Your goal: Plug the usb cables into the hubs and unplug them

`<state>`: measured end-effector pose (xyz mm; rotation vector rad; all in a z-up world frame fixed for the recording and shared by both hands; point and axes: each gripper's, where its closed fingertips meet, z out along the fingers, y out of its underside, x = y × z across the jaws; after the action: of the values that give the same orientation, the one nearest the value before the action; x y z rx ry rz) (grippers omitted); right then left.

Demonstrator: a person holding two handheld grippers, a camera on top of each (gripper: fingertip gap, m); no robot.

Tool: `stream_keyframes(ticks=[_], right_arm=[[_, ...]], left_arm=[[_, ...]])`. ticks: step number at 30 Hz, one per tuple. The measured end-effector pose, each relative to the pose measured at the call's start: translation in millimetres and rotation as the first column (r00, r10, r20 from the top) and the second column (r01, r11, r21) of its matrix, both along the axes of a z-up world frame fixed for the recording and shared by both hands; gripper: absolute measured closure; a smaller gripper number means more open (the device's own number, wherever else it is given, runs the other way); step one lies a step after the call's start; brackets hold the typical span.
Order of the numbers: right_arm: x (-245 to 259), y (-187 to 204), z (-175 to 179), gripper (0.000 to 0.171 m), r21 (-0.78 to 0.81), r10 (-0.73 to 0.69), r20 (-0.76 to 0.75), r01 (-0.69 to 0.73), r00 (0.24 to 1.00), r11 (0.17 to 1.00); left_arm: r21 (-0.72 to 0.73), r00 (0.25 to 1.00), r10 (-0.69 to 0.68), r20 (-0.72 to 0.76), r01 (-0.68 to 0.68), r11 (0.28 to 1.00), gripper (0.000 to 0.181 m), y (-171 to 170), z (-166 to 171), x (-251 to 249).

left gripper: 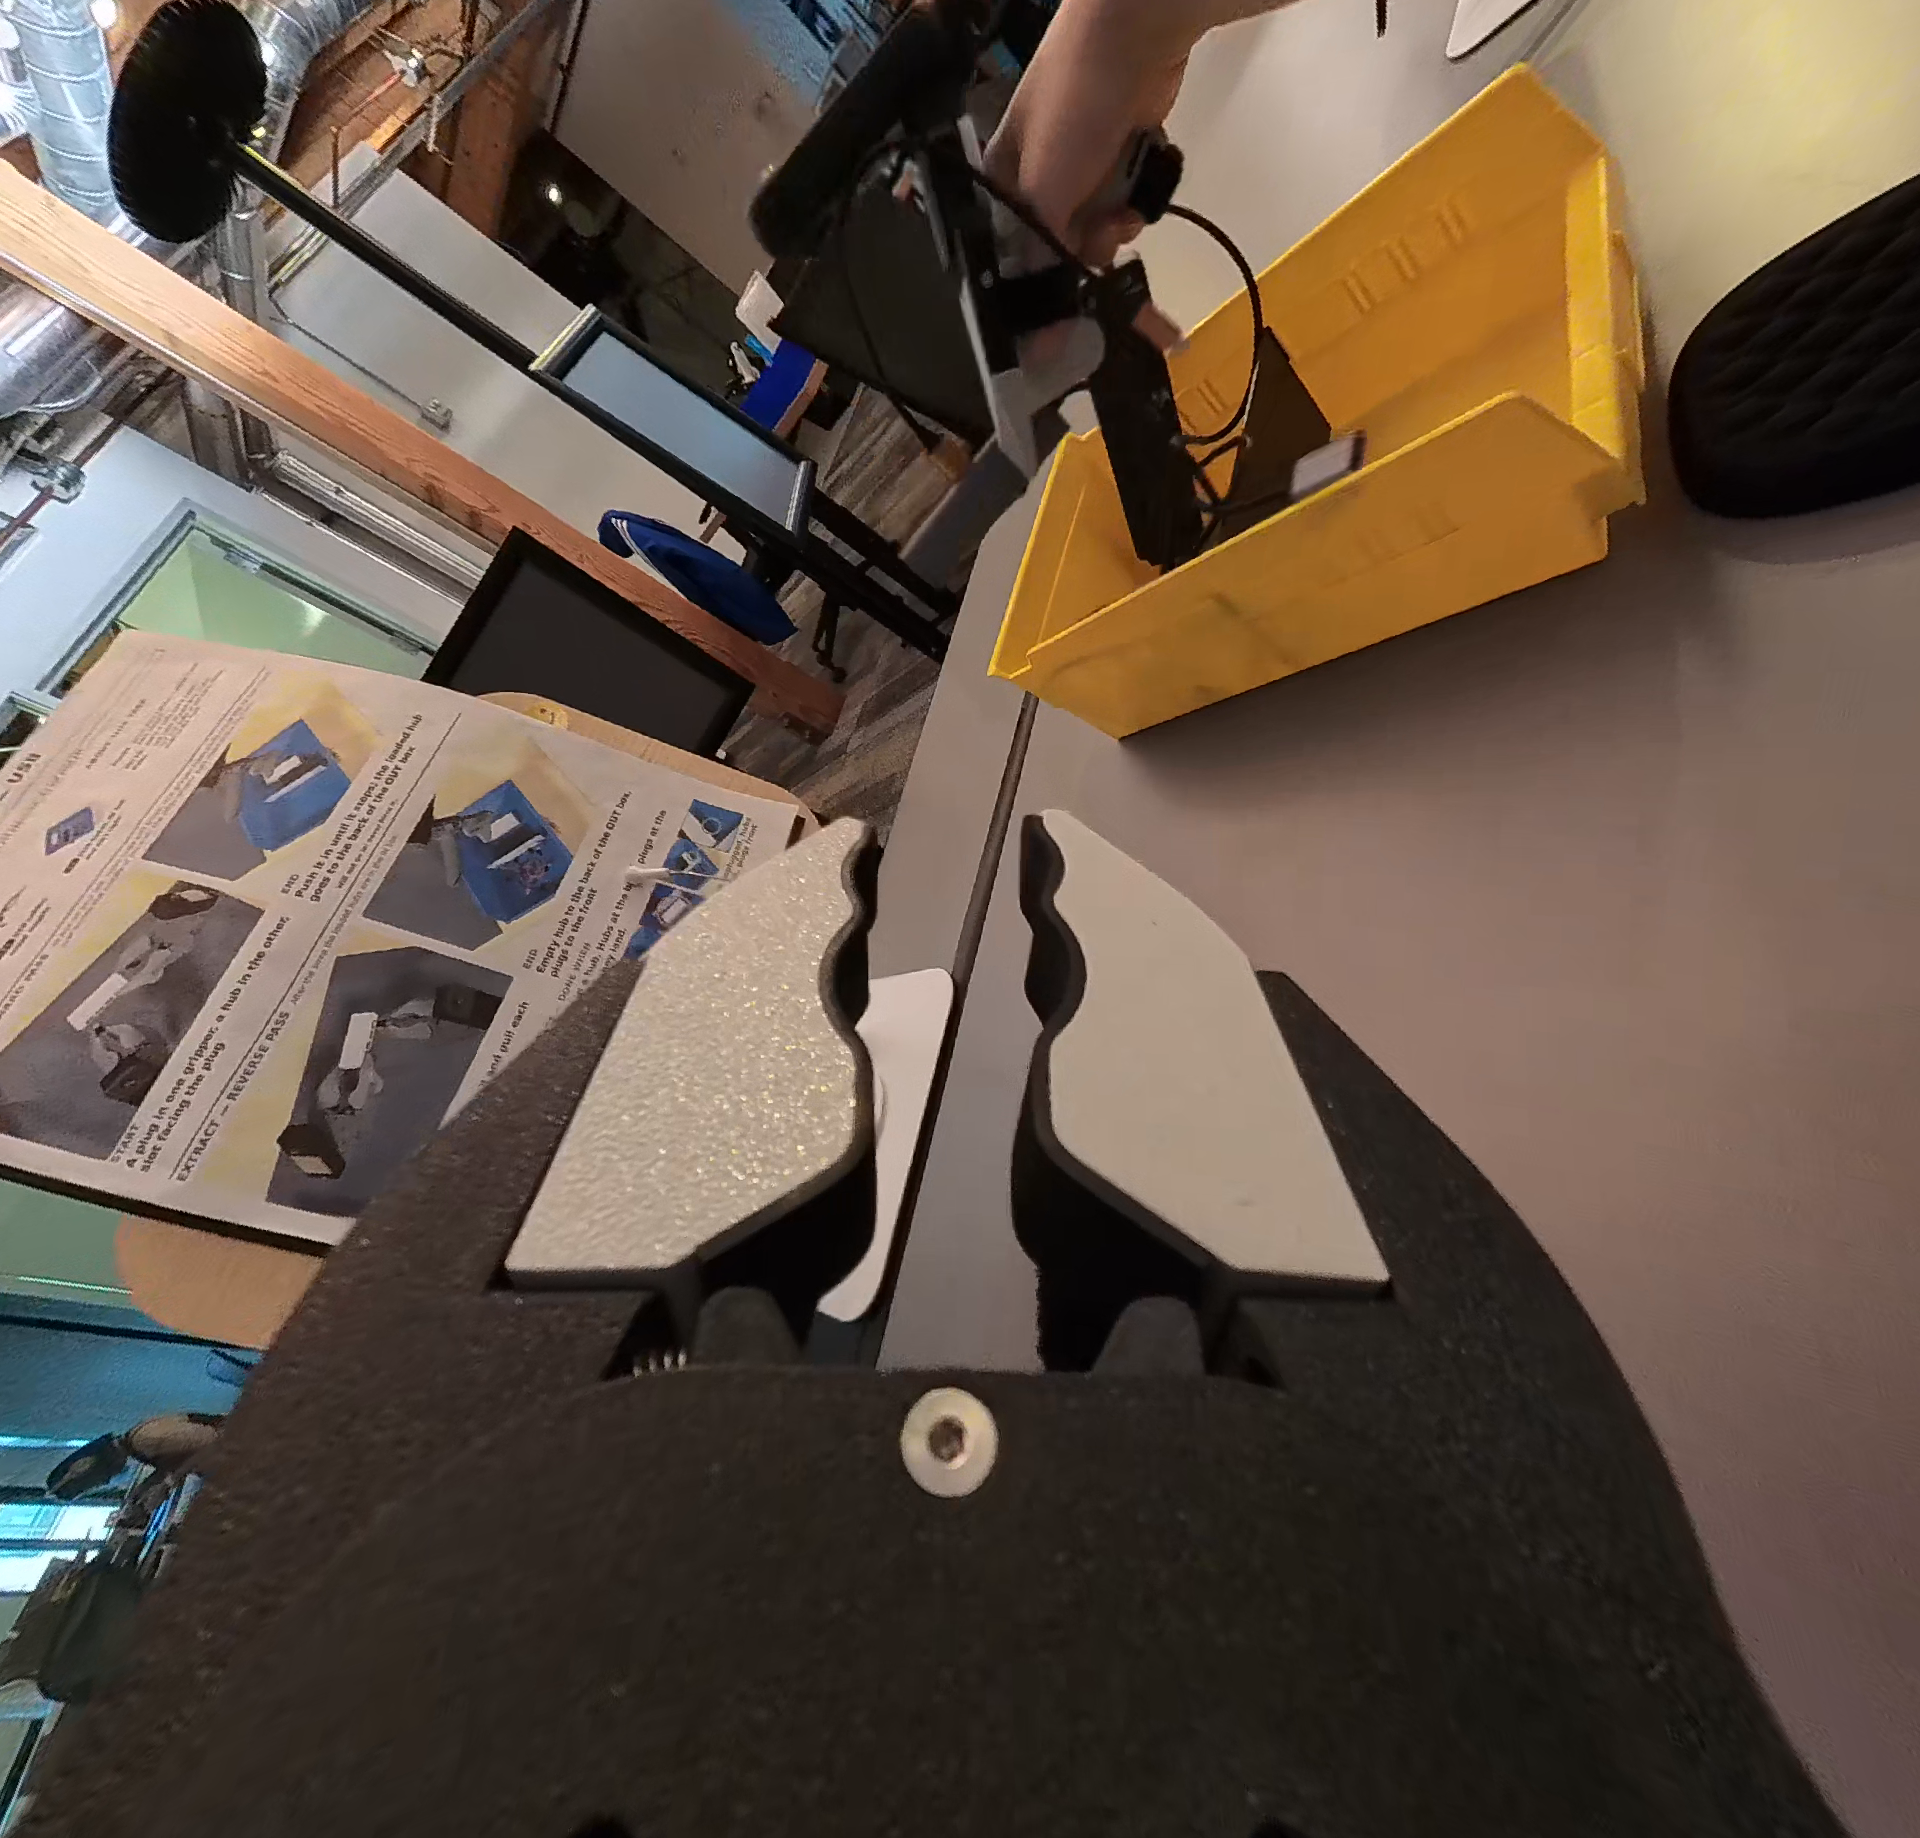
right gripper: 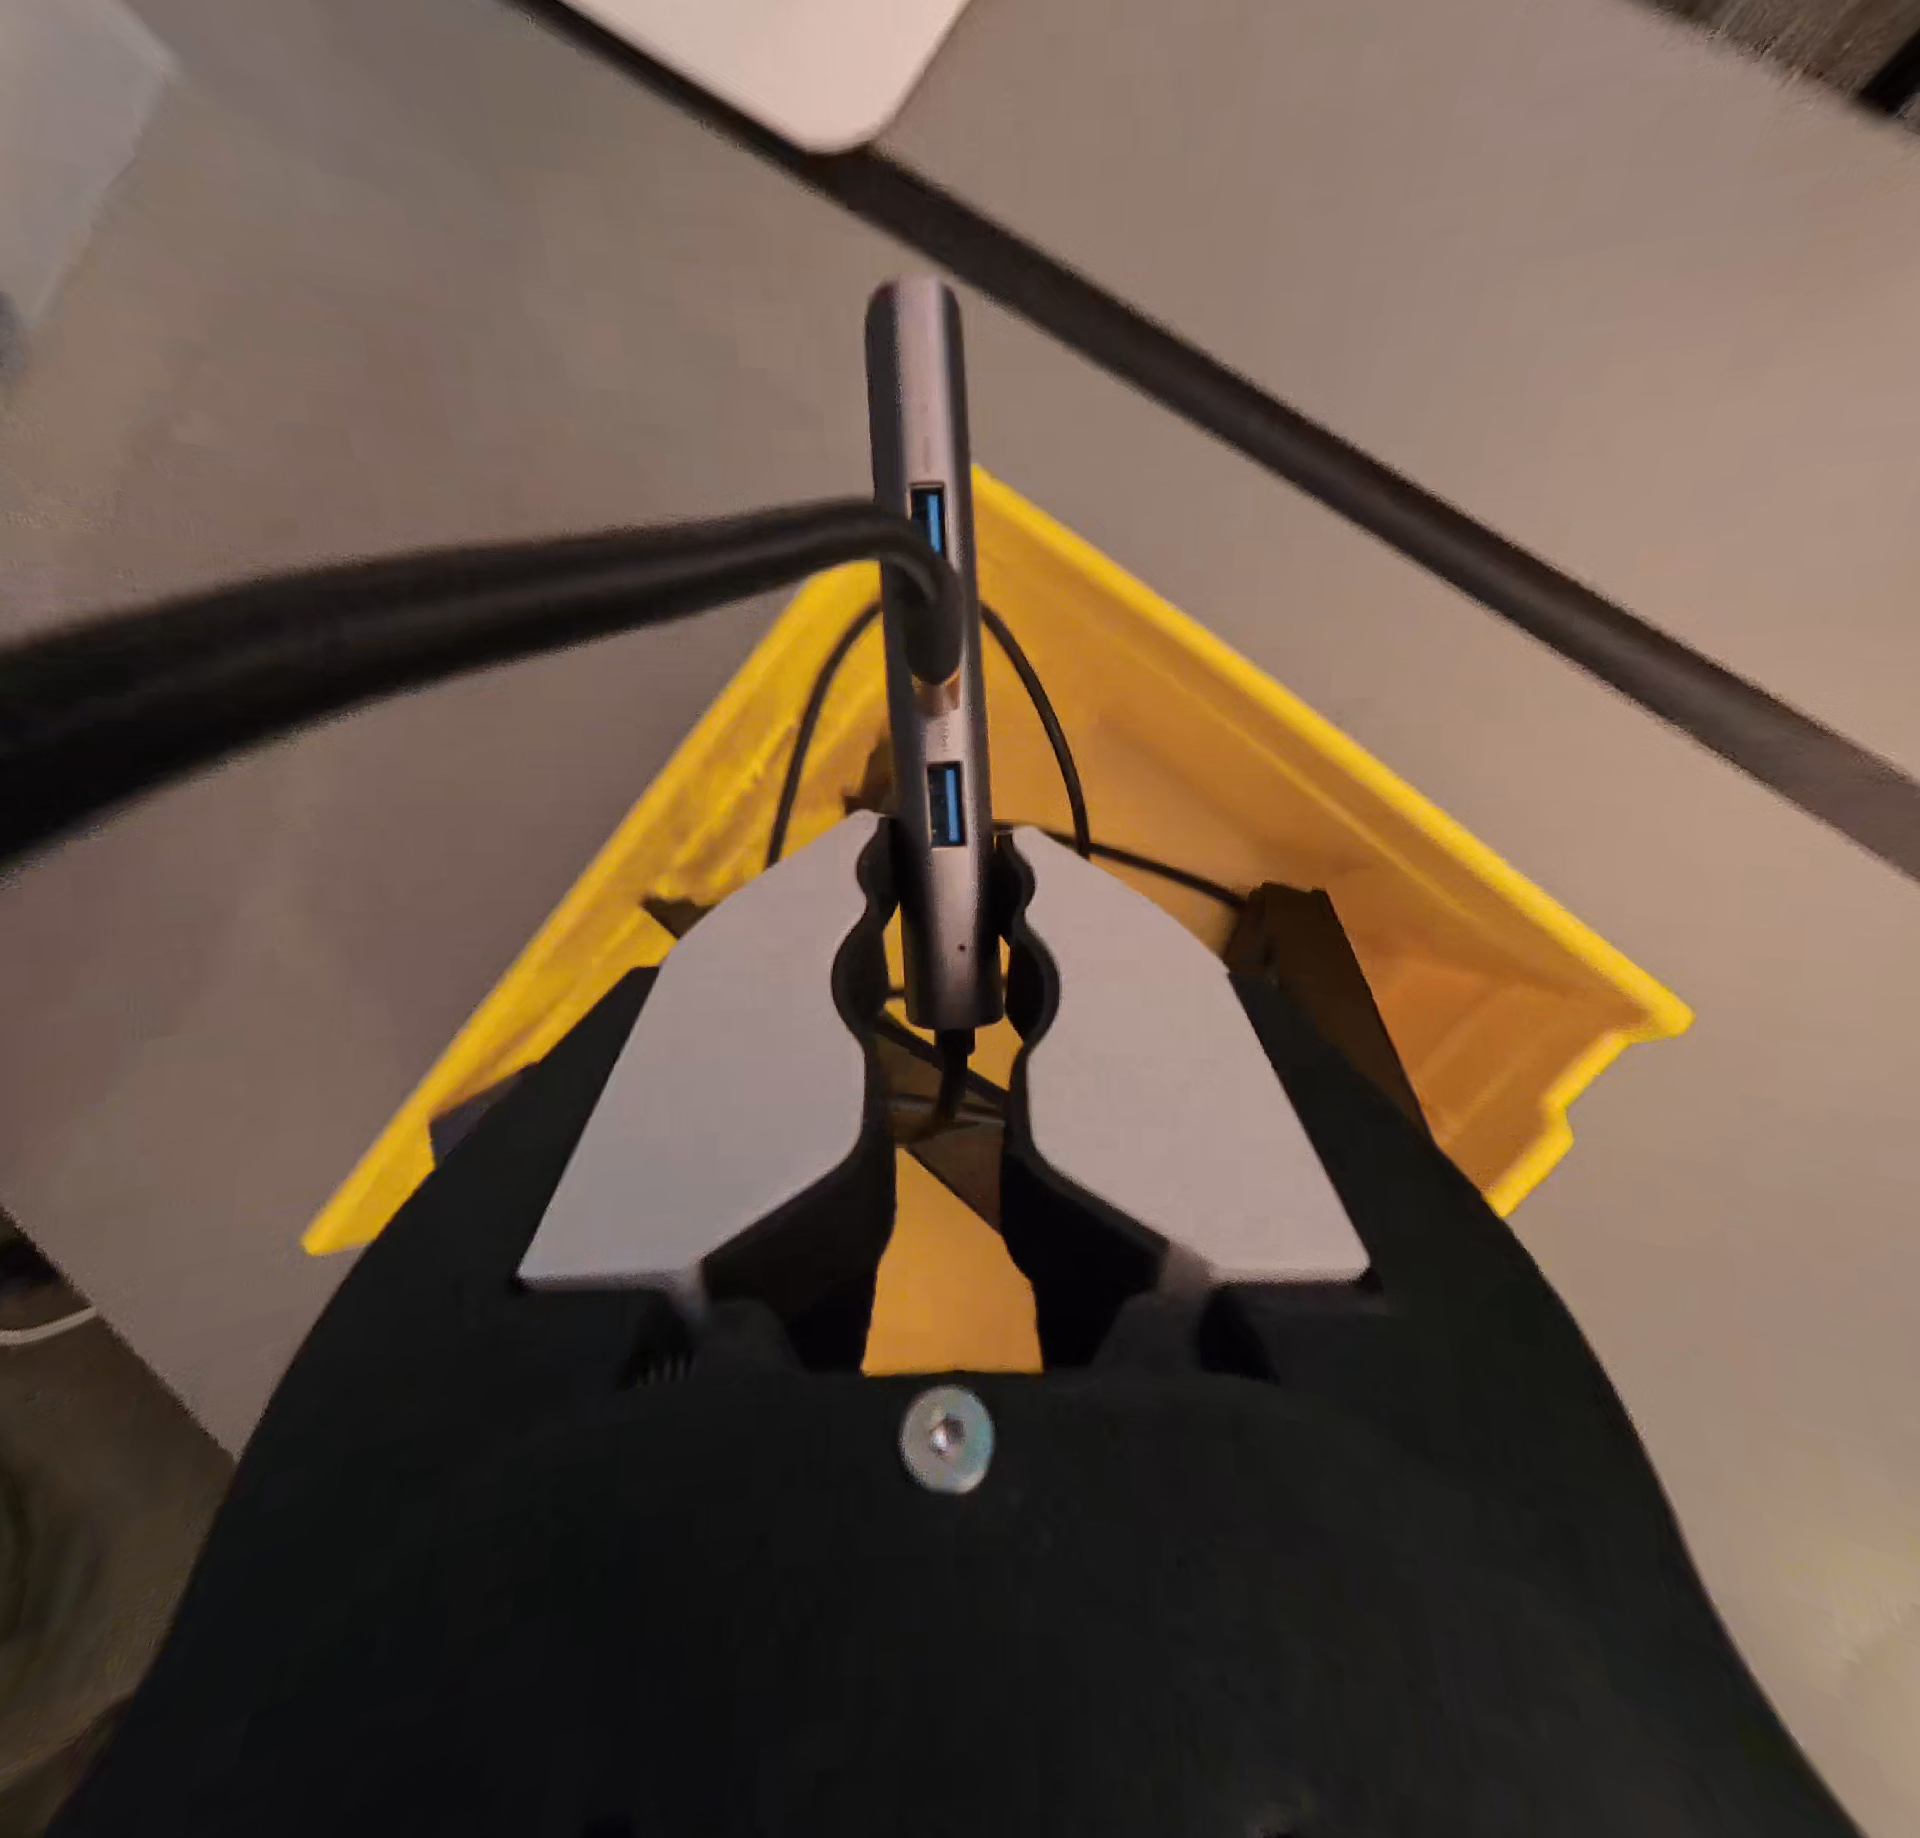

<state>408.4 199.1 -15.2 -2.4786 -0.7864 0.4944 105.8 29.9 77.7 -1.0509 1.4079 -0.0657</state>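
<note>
1. Right gripper (right gripper: 940, 915): jaws clamped on the cable end of a grey hub (right gripper: 930, 645), which stands up between them over the yellow bin (right gripper: 1299, 801).
2. A thick black cable (right gripper: 416, 614) is plugged into the hub's side. Two blue ports look free.
3. Left gripper (left gripper: 945, 915): jaws narrowly apart, nothing in them, low over the tabletop (left gripper: 1455, 1061), near its left edge.
4. Progress, my read: one cable seated in this hub. Either the loaded hub is going into the bin or the unplug is next. Can't tell which.
5. More thin black cable lies in the bin. Count unclear.
6. Surface: plain grey tabletop with a dark seam. Printed instruction sheet (left gripper: 312, 905) at left, black cushion (left gripper: 1818, 365) far right.
7. Room: workshop with monitors, exposed ducts, wood beams.
</note>
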Motion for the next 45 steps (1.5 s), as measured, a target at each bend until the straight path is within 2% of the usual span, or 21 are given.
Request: stream_keyframes(ticks=[5,8,14,21,25,28,31,36,40,45], right_arm=[[23,-19,-45,0.152,-0.239,0.107,0.111,-0.078,0.988,0.968],[27,-25,-67,0.151,-0.317,0.205,0.169,-0.144,0.964,0.937],[29,-29,-74,0.151,-0.447,0.199,0.255,-0.067,0.946,0.892],[37,-22,-75,0.147,-0.443,0.236,0.418,-0.03,0.877,0.896],[44,-18,-62,0.146,-0.418,0.228,0.475,-0.01,0.85,0.908],[48,-14,-49,0.139,-0.384,0.219,0.512,-0.006,0.831,0.923],[53,-7,-38,0.137,-0.331,0.178,0.541,0.014,0.822,0.944],[42,-5,-43,0.138,-0.325,0.025,0.466,0.145,0.884,0.935],[57,0,-56,0.136,-0.249,-0.107,0.587,0.305,0.802,0.919],[48,14,-64,0.14,-0.07,-0.299,0.551,0.4,0.779,0.914]], left_arm=[[-0.02,0.999,0.017,-0.047,-0.018,1.0,0.156,9,-14,2],[-0.032,0.997,0.025,-0.073,-0.027,0.999,0.156,13,-23,4],[-0.068,0.99,0.04,-0.133,-0.05,0.996,0.156,22,-42,7],[-0.083,0.982,0.047,-0.184,-0.063,0.995,0.156,24,-55,10],[-0.09,0.978,0.051,-0.2,-0.07,0.993,0.155,25,-58,9],[-0.094,0.978,0.046,-0.201,-0.066,0.993,0.155,25,-58,10],[-0.089,0.975,0.051,-0.214,-0.072,0.993,0.155,25,-59,9],[-0.09,0.973,0.056,-0.223,-0.078,0.993,0.155,24,-59,8],[-0.085,0.966,0.07,-0.249,-0.094,0.992,0.155,26,-63,7],[-0.07,0.96,0.08,-0.267,-0.102,0.992,0.155,26,-64,7]])
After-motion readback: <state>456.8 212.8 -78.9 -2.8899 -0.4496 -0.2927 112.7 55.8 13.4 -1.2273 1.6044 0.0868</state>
